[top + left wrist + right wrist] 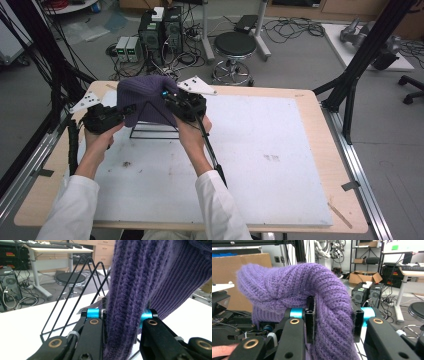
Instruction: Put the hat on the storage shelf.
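A purple knit hat [145, 96] hangs over a black wire rack [154, 129] at the back left of the white board. My left gripper [126, 112] is shut on the hat's left edge. In the left gripper view its jaws [123, 318] pinch a thick ribbed fold of the hat [140, 277], with the wire rack [75, 290] just behind. My right gripper [169, 98] is shut on the hat's right side. In the right gripper view its pads [334, 322] squeeze a bunched fold of the hat [287, 285]. A hand holds each gripper.
The white board [260, 150] lies on a wooden table [325, 165]. Black frame posts [355, 75] stand at the table's right and left edges. Behind the table, on the floor, are a round stool [234, 47], computer cases [160, 30] and cables.
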Motion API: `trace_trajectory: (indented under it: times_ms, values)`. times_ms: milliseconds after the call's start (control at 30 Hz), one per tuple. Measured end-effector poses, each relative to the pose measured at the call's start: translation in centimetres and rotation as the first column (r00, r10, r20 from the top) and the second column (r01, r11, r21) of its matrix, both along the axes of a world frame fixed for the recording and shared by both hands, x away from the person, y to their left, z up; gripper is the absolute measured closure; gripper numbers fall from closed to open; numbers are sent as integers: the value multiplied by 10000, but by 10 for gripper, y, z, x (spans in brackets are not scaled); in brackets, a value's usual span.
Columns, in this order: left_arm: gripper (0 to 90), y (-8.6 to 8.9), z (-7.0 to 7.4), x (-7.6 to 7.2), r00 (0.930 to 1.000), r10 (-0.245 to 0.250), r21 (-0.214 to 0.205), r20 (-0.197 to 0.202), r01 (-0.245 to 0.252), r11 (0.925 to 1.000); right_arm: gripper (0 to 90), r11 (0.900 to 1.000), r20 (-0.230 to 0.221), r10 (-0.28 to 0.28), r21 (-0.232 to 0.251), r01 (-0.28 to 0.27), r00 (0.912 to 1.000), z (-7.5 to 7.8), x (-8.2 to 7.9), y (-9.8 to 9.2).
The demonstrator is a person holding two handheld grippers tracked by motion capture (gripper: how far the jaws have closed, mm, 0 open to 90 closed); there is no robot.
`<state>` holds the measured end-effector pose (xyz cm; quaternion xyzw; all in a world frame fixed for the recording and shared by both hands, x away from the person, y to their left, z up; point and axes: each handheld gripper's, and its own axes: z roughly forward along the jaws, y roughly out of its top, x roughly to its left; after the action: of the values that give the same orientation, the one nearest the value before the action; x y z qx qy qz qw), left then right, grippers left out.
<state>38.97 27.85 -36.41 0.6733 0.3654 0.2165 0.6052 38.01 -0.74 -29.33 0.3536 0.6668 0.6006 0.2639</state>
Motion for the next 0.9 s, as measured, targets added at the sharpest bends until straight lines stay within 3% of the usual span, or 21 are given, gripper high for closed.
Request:
trace_trajectory:
  times_ms: [100,200,400,533,733,900]
  values:
    - [800,-1,-3,2,9999,-9,159,-155,11,9999,663,9999,-86,-48,-104,47,10000,-1,1,1]
    - [801,0,-12,2,9999,160,-13,13,-160,9999,663,9998,-111,-57,-199,55,9999,-4,1,3]
    - [801,6,-28,2,9992,323,-182,-250,-327,9993,663,9985,-389,8,-538,-29,9992,-16,3,11]
    - [799,7,-33,4,9984,344,-11,-454,-345,9994,661,9975,-608,-51,-706,8,9981,-23,6,15]
    - [797,3,-42,9,9958,538,-438,-740,-572,9974,661,9960,-868,-492,-790,424,9950,-28,10,16]
    - [794,7,-52,10,9932,672,-617,-954,-733,9954,659,9946,-947,-464,-964,372,9944,-30,11,19]
